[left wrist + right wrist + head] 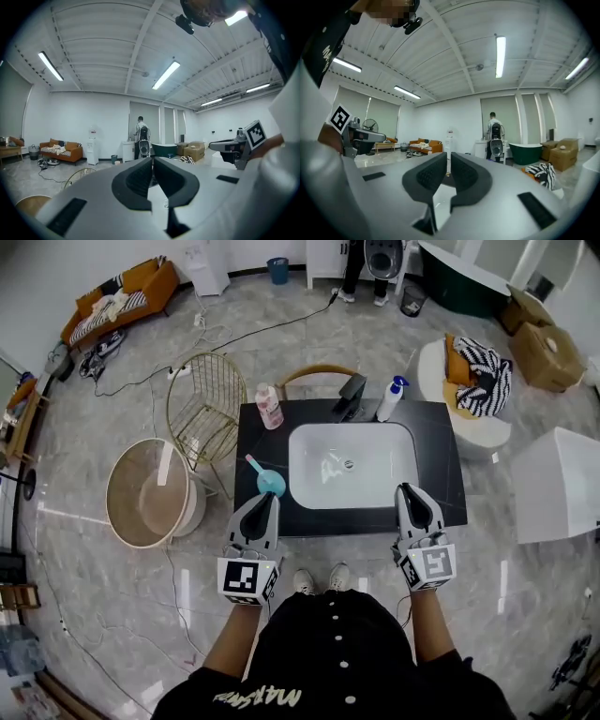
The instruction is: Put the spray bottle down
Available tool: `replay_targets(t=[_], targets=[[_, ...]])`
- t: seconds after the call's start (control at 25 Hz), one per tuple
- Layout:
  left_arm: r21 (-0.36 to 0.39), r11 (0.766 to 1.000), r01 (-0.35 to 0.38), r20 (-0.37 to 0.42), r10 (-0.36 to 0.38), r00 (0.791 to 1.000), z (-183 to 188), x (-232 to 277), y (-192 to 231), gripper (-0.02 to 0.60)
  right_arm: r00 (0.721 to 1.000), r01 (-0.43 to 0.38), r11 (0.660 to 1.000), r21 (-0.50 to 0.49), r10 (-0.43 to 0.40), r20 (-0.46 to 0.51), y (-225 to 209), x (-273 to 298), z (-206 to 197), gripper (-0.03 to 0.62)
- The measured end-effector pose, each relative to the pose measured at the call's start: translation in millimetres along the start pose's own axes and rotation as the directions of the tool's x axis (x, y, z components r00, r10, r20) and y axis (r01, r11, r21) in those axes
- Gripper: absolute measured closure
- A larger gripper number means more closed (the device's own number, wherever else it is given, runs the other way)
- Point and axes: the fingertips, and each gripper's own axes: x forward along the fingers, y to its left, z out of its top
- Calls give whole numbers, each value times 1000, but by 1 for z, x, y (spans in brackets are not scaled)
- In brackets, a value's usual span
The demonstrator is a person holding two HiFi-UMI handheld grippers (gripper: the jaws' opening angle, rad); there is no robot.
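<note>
The spray bottle [391, 397], white with a blue head, stands upright at the back right of the black counter [441, 474], beside the black faucet [352, 395]. Both grippers hover at the counter's near edge, well apart from the bottle. My left gripper [267, 498] [153, 161] is shut and empty, its tips near a teal funnel-shaped thing [268, 480]. My right gripper [407, 489] [448, 157] is shut too, with nothing between its jaws. Both gripper views look level across the room; the bottle does not show in them.
A white sink [349, 465] fills the counter's middle, and a pink bottle [269, 406] stands at its back left. A gold wire chair [206, 409] and a round wooden tub [150, 491] stand to the left. A person [375, 268] stands far behind.
</note>
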Motion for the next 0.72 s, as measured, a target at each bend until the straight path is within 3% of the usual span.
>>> replay_targets(t=[0.32,0.72], targets=[[29,999,26,35,-27,999,19,7,-5,558,992,120,993,8,-120,31,-23,-41,18,586],[40,999,2,55,-4,998,27,-4,-1,558,994,91,996,-18,-90,60,-11,-35,33,597]])
